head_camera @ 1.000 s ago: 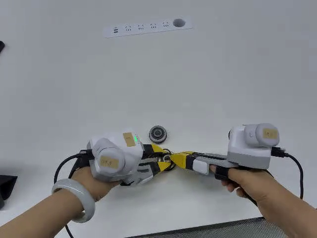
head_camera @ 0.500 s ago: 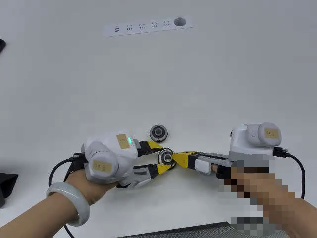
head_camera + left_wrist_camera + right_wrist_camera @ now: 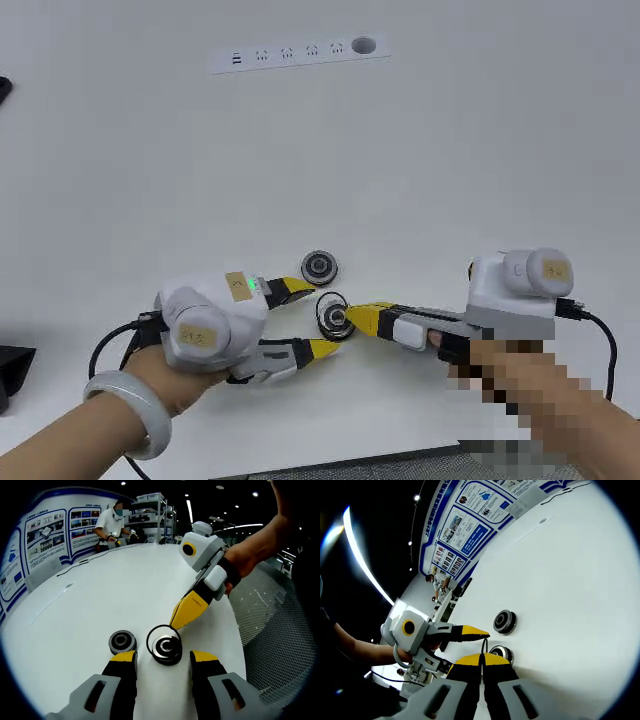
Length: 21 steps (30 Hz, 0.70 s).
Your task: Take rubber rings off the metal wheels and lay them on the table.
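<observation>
Step in hand: stripping the rubber ring [image 3: 163, 625] from the nearer metal wheel [image 3: 168, 649].

Left gripper [image 3: 312, 317]: jaws released and spread wide. The wheel lies on the desk [image 3: 450, 180] in the gap between the two jaw tips, touching neither tip as far as the left gripper view shows.

Right gripper [image 3: 352, 318]: jaws clenched tip to tip. In the right gripper view a thin dark line rises from between the tips, so they are judged to be pinching the edge of the ring. The wheel sits just beyond and to one side of these tips.

Ring: partly off. It stands as a loose black loop, offset from the wheel on the side away from the left jaws, with its lower part overlapping the wheel's face. It is not yet free and not yet laid on the desk.

Second wheel [image 3: 122, 641]: lies just outside one left jaw, apart from the first. It appears untouched; whether it carries a ring is too small to tell.

Next move, as judged: the left jaws should close on the wheel to steady it, while the right jaws draw the ring clear and set it down flat
</observation>
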### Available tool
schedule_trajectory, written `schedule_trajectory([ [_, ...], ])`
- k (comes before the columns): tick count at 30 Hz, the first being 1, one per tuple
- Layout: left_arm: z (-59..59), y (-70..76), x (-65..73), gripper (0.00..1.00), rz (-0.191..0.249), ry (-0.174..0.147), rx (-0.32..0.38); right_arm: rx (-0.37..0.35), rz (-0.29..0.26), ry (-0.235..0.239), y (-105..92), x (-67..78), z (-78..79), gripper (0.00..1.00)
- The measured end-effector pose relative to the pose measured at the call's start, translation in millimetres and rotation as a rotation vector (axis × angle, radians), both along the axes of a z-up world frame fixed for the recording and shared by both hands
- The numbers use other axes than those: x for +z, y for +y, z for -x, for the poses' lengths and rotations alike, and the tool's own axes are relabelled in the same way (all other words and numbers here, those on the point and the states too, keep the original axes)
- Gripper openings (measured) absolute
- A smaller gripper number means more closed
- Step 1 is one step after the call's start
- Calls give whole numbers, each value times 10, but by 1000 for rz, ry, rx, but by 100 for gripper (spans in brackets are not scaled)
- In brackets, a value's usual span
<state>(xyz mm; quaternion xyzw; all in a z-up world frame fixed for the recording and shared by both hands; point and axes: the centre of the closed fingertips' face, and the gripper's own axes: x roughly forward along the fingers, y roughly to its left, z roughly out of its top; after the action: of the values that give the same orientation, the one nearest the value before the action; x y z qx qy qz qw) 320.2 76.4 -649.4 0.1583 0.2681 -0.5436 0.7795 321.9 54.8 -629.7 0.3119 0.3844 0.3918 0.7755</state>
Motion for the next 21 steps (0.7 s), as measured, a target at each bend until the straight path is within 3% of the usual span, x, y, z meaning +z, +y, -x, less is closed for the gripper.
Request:
schedule_trajectory([
  [12,2,73,2,52,5,4,37,-62,-2,-6,-207,43,-61,2],
  [21,-7,116,1,56,7,9,59,-180,0,12,-517,-18,-230,2],
])
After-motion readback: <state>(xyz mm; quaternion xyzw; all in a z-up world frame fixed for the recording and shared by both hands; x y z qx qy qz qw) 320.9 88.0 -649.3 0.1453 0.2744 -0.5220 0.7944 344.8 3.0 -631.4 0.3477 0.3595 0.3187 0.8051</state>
